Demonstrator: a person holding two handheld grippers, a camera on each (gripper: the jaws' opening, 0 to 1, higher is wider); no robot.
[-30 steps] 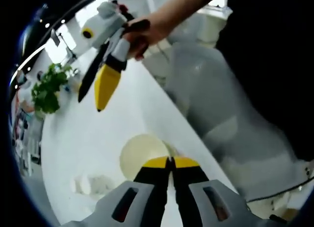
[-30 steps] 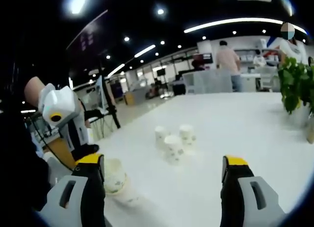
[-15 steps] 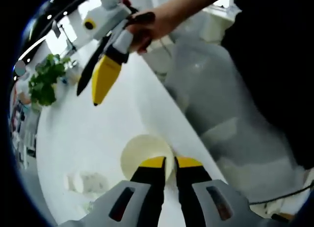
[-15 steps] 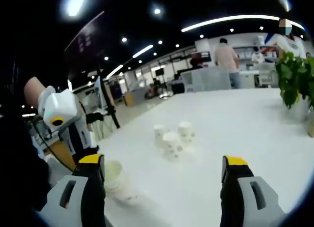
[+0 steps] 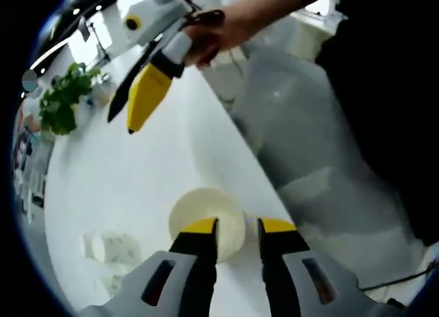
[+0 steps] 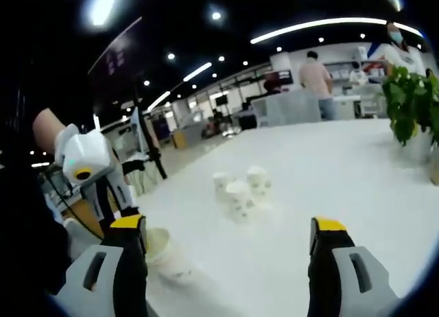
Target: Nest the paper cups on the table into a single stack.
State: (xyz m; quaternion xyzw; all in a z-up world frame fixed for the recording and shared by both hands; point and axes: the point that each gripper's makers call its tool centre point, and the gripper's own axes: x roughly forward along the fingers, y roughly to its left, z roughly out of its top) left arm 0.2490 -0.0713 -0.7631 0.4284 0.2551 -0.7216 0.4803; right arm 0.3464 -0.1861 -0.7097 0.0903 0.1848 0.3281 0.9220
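On the white table (image 5: 130, 186), left gripper view: left gripper (image 5: 237, 229) jaws slightly parted, straddling the near cup (image 5: 206, 219) rim; right gripper (image 5: 137, 97) hovers above
Right gripper view: right gripper (image 6: 226, 228) spread wide, empty; three cups (image 6: 240, 192) clustered ahead; near cup (image 6: 163, 252) beside left jaw

Left tool (image 5: 237, 236) with jaws slightly parted; right tool (image 6: 227, 245) wide open, high in a bare hand (image 5: 218, 36)
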